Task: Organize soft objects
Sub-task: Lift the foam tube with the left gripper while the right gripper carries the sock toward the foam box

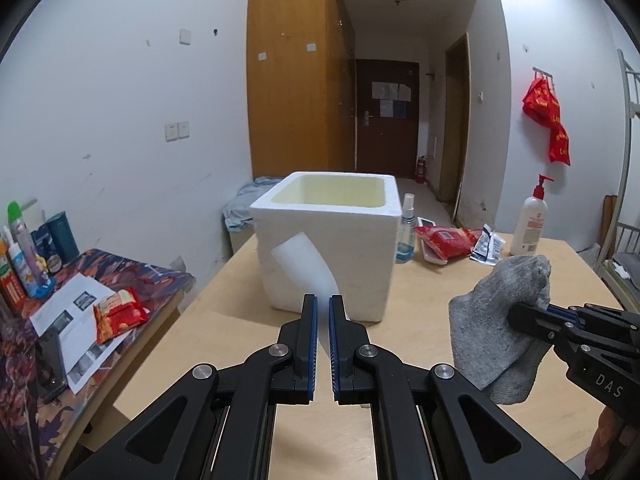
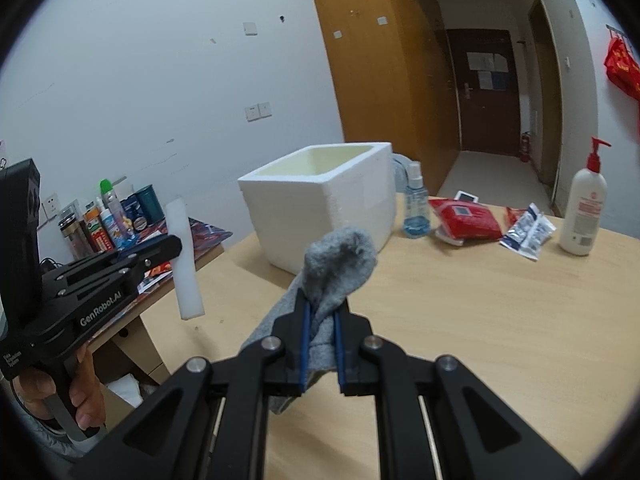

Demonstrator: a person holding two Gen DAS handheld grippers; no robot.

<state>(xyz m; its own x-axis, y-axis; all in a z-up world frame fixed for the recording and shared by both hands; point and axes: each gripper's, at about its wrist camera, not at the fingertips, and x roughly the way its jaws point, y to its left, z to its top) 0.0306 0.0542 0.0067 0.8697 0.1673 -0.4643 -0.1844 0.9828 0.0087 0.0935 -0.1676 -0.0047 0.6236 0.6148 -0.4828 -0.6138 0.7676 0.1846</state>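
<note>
I have two soft things in the air, and the white foam box (image 1: 326, 240) sits open on the desk (image 1: 420, 320) in front of me. I think both things should go in that box.

My left hand-held gripper (image 1: 323, 304) is pinched almost all the way shut on a thin white foam strip (image 1: 306, 266). The strip sticks out past the tips, up and to the left, in front of the box's near wall. From the right camera I can see that it pokes out both above and below the jaws.

My right hand-held gripper (image 2: 321, 312) is closed narrow on a grey sock (image 2: 340, 264). The sock is bunched up above the tips, and its other end hangs down loose under the jaws, over the desk.

Here is what could go wrong. The strip is long and light. If I come in too low, its end could bump the box's wall or rim and twist out of my pinch. The box looks light too, so a bump could push it along the desk.

The sock's loose end could catch on the rim and hang outside. My two grippers are close together, so they could knock each other over the opening. The blue spray bottle (image 1: 406, 228) stands just beside the box and could tip over.
</note>
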